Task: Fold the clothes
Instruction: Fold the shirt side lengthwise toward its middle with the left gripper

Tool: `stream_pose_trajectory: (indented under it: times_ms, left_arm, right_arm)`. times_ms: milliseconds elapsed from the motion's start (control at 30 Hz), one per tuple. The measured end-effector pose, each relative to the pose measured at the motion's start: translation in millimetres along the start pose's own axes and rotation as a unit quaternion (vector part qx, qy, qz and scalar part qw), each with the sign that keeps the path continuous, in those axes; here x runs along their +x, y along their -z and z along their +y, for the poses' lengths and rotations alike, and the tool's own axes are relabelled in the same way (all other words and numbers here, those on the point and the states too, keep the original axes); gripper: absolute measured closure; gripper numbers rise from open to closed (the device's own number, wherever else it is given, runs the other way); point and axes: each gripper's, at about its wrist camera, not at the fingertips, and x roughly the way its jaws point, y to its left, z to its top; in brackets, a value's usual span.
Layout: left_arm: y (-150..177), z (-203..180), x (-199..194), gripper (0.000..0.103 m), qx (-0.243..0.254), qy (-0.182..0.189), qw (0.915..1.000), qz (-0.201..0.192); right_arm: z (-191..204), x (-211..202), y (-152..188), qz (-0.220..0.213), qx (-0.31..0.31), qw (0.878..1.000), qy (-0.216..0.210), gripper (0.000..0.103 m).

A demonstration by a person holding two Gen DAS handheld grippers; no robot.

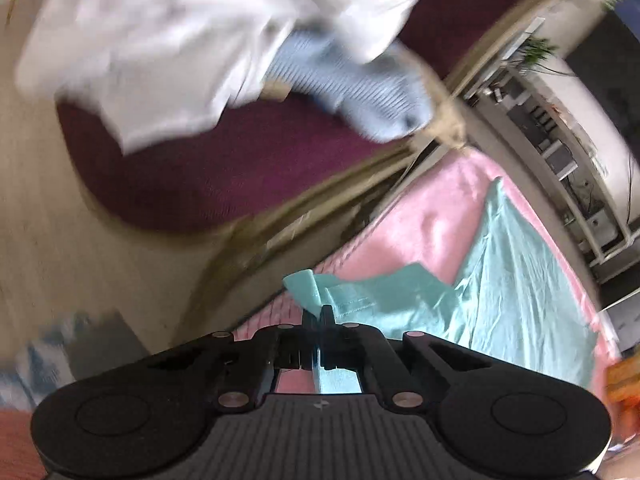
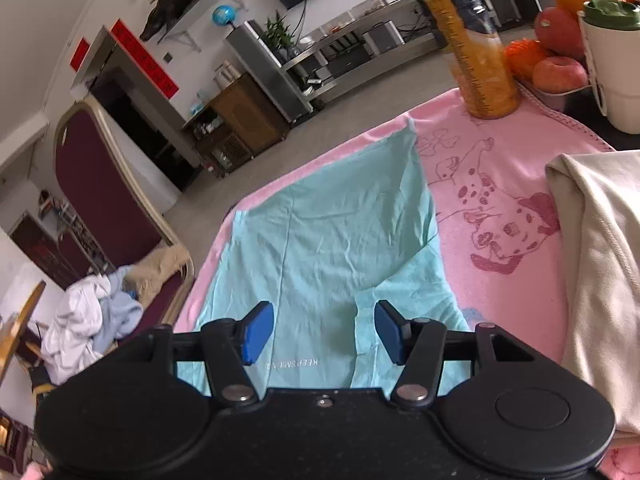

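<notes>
A teal shirt [image 2: 332, 232] lies spread on a pink blanket [image 2: 500, 184] printed with a spotted dog. In the left wrist view the teal shirt [image 1: 500, 280] is rumpled at its near edge. My left gripper [image 1: 320, 314] is shut on a fold of that edge, and teal cloth shows between its closed fingers. My right gripper [image 2: 324, 332] hovers open over the near part of the shirt. Its blue pads [image 2: 258, 332] stand apart with nothing pinched between them. Small printed letters show on the shirt just below the pads.
A folded beige garment [image 2: 592, 280] lies on the blanket at the right. Behind it stand an orange bottle [image 2: 480, 48], a bowl of fruit [image 2: 556, 64] and a white cup [image 2: 616, 80]. A maroon chair [image 1: 240, 168] beside the table holds a pile of white and blue clothes [image 1: 200, 52].
</notes>
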Motion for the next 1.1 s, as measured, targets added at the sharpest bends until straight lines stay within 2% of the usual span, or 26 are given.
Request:
stream_pose_trajectory:
  times_ms: [100,133,200,267,333,400,433,467,500,533,567,600,633,667,733,767,833,900,933,967,1000,1100]
  left_arm:
    - [10,-34,-26,0.103,0.101,-0.007,0.9929,-0.062]
    - [16,-47,-35,0.103,0.14,-0.009,0.9864,-0.086]
    - [38,-81,-53,0.103,0.234,0.0,0.9626,-0.137]
    - [66,-108,-65,0.103,0.324,0.021,0.9312,-0.166]
    - [103,-134,-71,0.103,0.419,0.046,0.8897,-0.174]
    - [145,-148,-72,0.092,0.517,0.069,0.8388,-0.157]
    - [164,-152,-71,0.09,0.559,0.076,0.8124,-0.145]
    - [180,-152,-72,0.087,0.591,0.082,0.7907,-0.136]
    - [192,-150,-74,0.083,0.614,0.085,0.7736,-0.129]
    - [200,-147,-76,0.082,0.63,0.087,0.7621,-0.121]
    - [204,-143,-78,0.078,0.639,0.086,0.7556,-0.113]
    - [205,-139,-80,0.074,0.643,0.085,0.7538,-0.107]
    - [201,-134,-83,0.066,0.638,0.084,0.7587,-0.102]
    - [193,-129,-85,0.063,0.626,0.082,0.7694,-0.096]
    - [160,-116,-85,0.062,0.578,0.078,0.8084,-0.083]
    - [141,-108,-82,0.059,0.541,0.075,0.8347,-0.073]
    - [104,-89,-71,0.059,0.442,0.071,0.8931,-0.045]
    - [66,-56,-52,0.065,0.292,0.08,0.953,0.01]
    - [53,-41,-41,0.067,0.226,0.086,0.9696,0.036]
    - [47,-29,-32,0.067,0.179,0.095,0.9774,0.059]
    - [45,-21,-24,0.067,0.152,0.1,0.9801,0.08]
    - [52,-15,-9,0.065,0.128,0.105,0.9785,0.123]
  right_arm:
    - [-6,-9,-1,-0.011,0.008,1.0,0.005,0.048]
    - [-8,-12,-2,-0.014,0.011,1.0,0.005,0.048]
    - [-14,-16,-3,-0.019,0.02,1.0,0.006,0.048]
    - [-19,-19,-4,-0.021,0.029,0.999,0.008,0.048]
    - [-24,-21,-6,-0.023,0.037,0.999,0.01,0.048]
    - [-28,-23,-7,-0.026,0.044,0.999,0.013,0.048]
    - [-30,-23,-8,-0.026,0.048,0.998,0.014,0.048]
    - [-31,-23,-9,-0.027,0.052,0.998,0.016,0.048]
    - [-33,-23,-9,-0.028,0.055,0.998,0.018,0.047]
    - [-34,-24,-9,-0.027,0.058,0.998,0.018,0.047]
    - [-35,-24,-10,-0.027,0.059,0.998,0.017,0.046]
    - [-35,-25,-9,-0.027,0.058,0.998,0.018,0.045]
    - [-35,-25,-9,-0.027,0.057,0.998,0.018,0.043]
    - [-34,-25,-9,-0.025,0.053,0.998,0.02,0.043]
    - [-32,-24,-8,-0.022,0.047,0.998,0.025,0.042]
    - [-32,-23,-8,-0.019,0.045,0.998,0.029,0.042]
    - [-32,-20,-8,-0.014,0.042,0.998,0.037,0.042]
    - [-33,-18,-7,-0.007,0.043,0.998,0.049,0.042]
    - [-35,-15,-7,-0.001,0.044,0.997,0.057,0.042]
    - [-36,-13,-6,0.005,0.046,0.997,0.064,0.042]
    - [-38,-11,-6,0.012,0.049,0.996,0.069,0.042]
    - [-46,-4,-4,0.034,0.064,0.993,0.09,0.042]
